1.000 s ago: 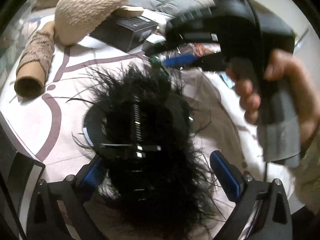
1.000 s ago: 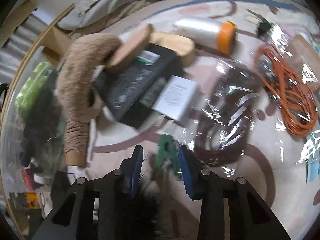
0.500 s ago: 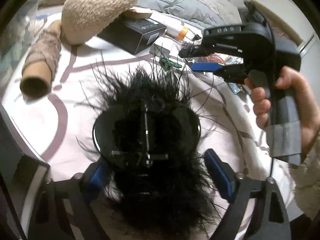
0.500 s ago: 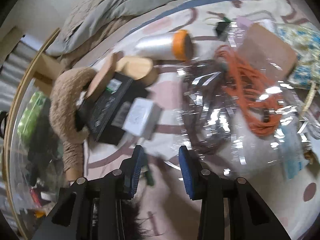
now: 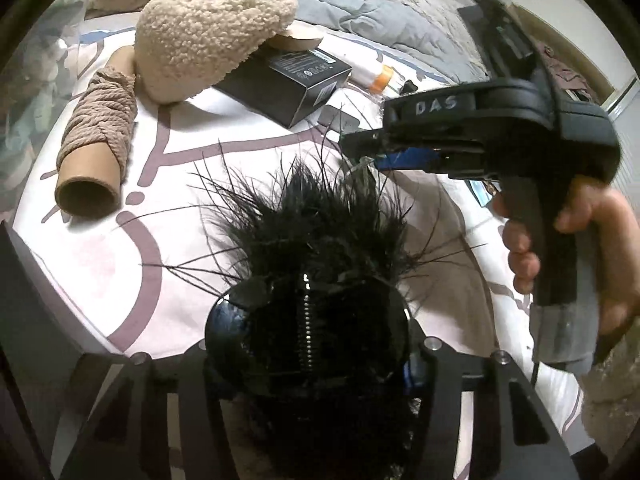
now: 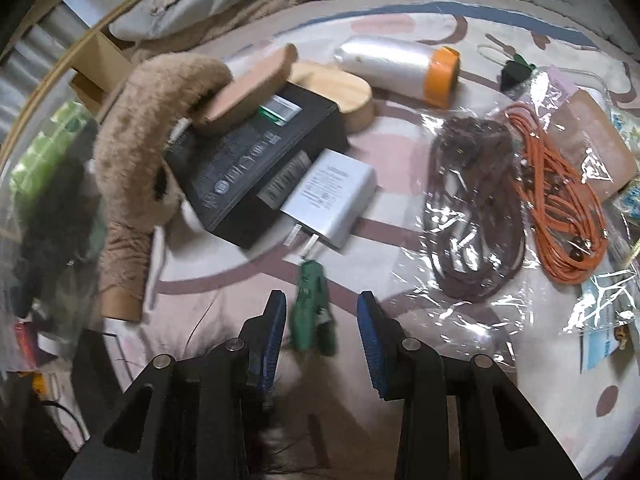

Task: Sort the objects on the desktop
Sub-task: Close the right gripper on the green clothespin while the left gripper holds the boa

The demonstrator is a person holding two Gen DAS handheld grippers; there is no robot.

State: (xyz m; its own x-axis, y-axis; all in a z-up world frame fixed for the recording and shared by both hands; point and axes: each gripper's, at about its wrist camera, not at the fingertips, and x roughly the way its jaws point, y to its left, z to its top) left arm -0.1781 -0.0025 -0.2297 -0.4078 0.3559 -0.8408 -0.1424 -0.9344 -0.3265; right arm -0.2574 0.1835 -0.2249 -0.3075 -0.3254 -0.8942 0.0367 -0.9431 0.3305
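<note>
My left gripper (image 5: 308, 364) is shut on a black feathered hair clip (image 5: 308, 280), which fills the lower middle of the left wrist view and hides the fingers. My right gripper (image 6: 322, 320) is open and low over the patterned cloth, with a small green clip (image 6: 312, 308) lying between its blue pads (image 6: 370, 340); I cannot tell if they touch it. The right gripper also shows in the left wrist view (image 5: 400, 156), held by a hand at the right.
On the cloth lie a fluffy beige slipper (image 5: 208, 32), a yarn-wrapped cardboard tube (image 5: 96, 148), a black box (image 6: 256, 160), a white charger (image 6: 332, 196), an orange-capped bottle (image 6: 396, 68), and bagged brown (image 6: 476, 208) and orange cables (image 6: 560, 196). A clear bin (image 6: 44, 184) stands at left.
My left gripper has closed on the feathered clip and drawn it back toward the camera. My right gripper swung away over the cables and came back down around the green clip.
</note>
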